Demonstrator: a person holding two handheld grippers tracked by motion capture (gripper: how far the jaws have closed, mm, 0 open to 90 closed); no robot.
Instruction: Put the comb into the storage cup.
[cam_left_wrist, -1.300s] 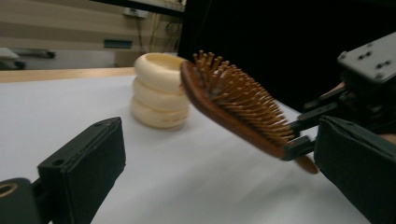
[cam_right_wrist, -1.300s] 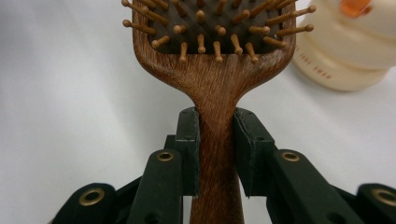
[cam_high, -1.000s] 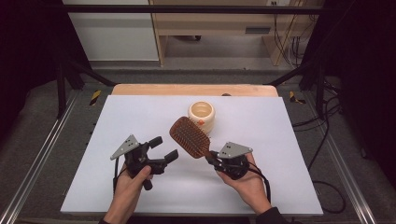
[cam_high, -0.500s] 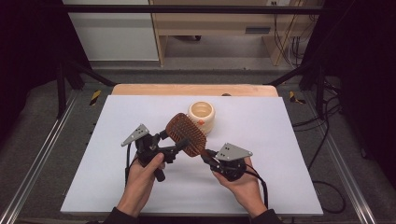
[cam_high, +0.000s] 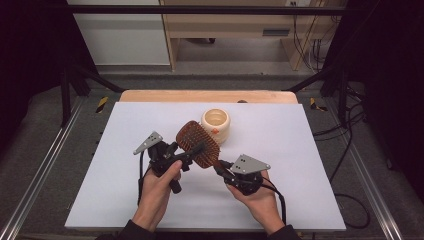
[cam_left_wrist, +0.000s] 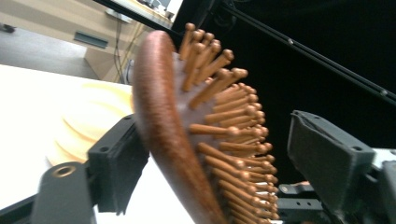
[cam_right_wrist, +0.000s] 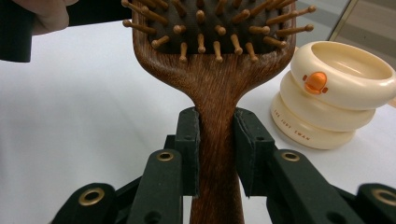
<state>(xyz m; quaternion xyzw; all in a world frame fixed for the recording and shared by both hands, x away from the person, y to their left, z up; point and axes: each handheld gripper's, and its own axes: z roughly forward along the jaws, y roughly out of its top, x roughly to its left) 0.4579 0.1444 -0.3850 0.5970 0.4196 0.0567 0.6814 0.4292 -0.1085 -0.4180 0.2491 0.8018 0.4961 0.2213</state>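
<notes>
1. Our right gripper (cam_right_wrist: 217, 154) clamps the brush (cam_high: 198, 144) handle, just in front of the cup (cam_high: 216, 125).
2. Our left gripper (cam_left_wrist: 210, 163), jaws just closing around the head, isn't gripping; bristles may deflect it.

The hairbrush (cam_high: 198, 144) sits just before the cup (cam_high: 216, 125) on the table (cam_high: 300, 150).

Cream pot (cam_high: 216, 125) stands just behind the hairbrush (cam_high: 198, 143); table (cam_high: 310, 150) elsewhere apparently free.
</notes>
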